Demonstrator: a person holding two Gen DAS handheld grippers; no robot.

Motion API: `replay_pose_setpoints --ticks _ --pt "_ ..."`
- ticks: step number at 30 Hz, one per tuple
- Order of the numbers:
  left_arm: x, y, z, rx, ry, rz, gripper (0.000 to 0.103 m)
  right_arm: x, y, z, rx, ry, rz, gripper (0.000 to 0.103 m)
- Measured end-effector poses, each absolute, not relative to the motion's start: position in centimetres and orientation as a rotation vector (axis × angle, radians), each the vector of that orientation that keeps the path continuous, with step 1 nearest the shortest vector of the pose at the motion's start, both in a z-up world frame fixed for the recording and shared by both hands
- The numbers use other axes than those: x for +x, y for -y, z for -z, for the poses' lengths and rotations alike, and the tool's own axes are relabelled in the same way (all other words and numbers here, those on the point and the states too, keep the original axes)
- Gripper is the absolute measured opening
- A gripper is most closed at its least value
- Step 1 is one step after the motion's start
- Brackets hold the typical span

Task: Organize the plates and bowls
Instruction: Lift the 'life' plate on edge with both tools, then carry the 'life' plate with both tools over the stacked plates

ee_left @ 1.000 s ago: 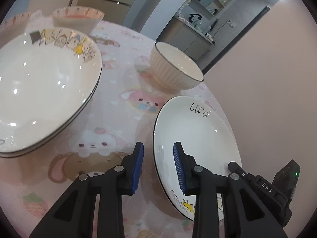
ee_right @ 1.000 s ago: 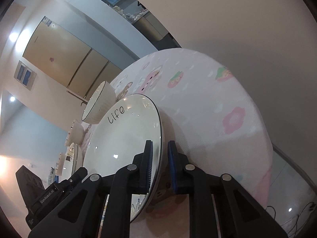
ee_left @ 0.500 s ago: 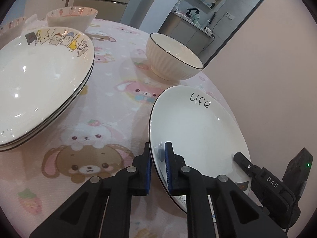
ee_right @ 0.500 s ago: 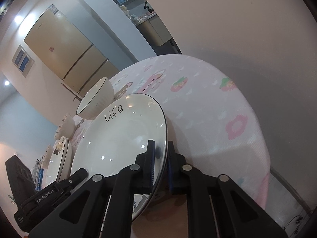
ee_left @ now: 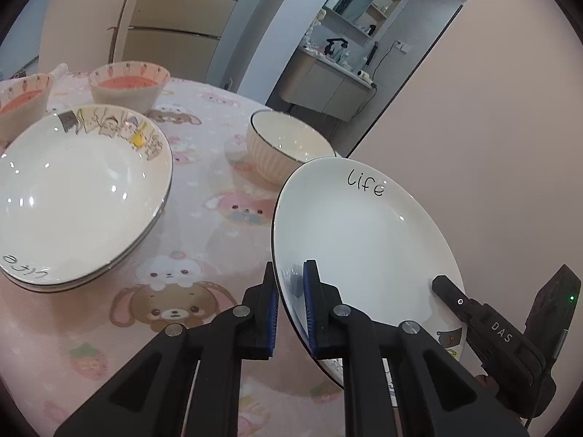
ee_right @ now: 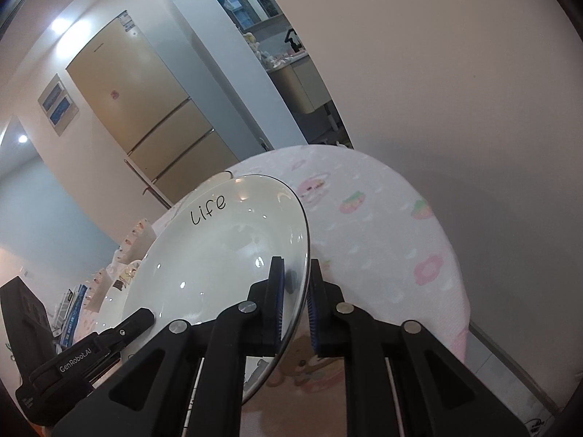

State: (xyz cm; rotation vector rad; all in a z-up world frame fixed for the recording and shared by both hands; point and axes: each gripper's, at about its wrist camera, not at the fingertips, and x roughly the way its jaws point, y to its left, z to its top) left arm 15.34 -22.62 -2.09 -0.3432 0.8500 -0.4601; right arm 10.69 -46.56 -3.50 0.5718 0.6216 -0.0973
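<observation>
A white plate lettered "Life" (ee_left: 364, 233) (ee_right: 226, 251) hangs lifted off the pink tablecloth, held by both grippers. My left gripper (ee_left: 291, 306) is shut on its near-left rim. My right gripper (ee_right: 296, 302) is shut on the opposite rim; its black body shows at the plate's right edge in the left wrist view. A stack of cartoon-printed white plates (ee_left: 73, 189) lies to the left. A ribbed white bowl (ee_left: 288, 149) stands behind the held plate. Two bowls with orange-red insides (ee_left: 127, 83) (ee_left: 22, 102) stand at the far left.
The round table with its pink animal-print cloth (ee_left: 189, 255) ends close to a plain wall (ee_left: 492, 145) on the right. A fridge (ee_right: 145, 116) and kitchen counter stand beyond the table. The floor (ee_right: 510, 357) shows past the table's right edge.
The left gripper's jaws closed on the plate's rim. Both grippers then rose, lifting and tilting the "Life" plate off the cloth; it now overlaps the ribbed bowl in view.
</observation>
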Motion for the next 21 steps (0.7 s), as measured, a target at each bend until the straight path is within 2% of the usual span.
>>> replay_pose_setpoints --ticks 21 --pt "10.4 13.9 -4.6 -0.364 -0.699 0.367 0.014 10.2 38.3 -2.9 0.439 -0.541 -0.033 0.012"
